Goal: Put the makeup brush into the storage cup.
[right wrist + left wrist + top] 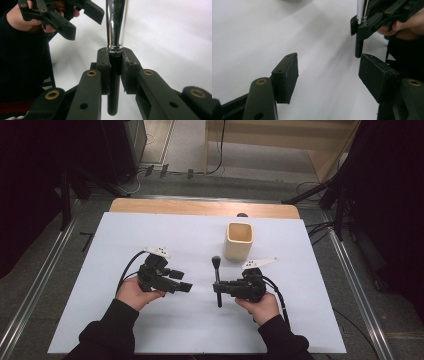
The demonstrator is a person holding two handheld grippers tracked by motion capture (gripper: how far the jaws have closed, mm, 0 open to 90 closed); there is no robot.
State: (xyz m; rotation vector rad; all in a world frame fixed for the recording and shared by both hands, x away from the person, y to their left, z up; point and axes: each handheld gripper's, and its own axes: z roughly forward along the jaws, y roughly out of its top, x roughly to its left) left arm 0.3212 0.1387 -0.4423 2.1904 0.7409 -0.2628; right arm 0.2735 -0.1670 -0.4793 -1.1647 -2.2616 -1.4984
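A brush (216, 268) with a black handle, chrome collar and dark head lies pointing away from me over the white sheet. My right gripper (218, 288) is shut on its black handle just below the collar. In the right gripper view the pads (103, 65) press the handle from both sides, and the chrome collar (116, 22) rises above them. My left gripper (181, 280) stands open to the left of the brush with nothing between its jaws. In the left gripper view its pads (291, 75) stand wide apart over bare sheet, and the brush handle (359, 48) shows beyond them.
A cream square cup (238, 240) stands upright just beyond the brush head, open at the top. The white sheet (150, 235) covers most of the wooden table (200, 207). Cables and dark stands lie on the floor around the table.
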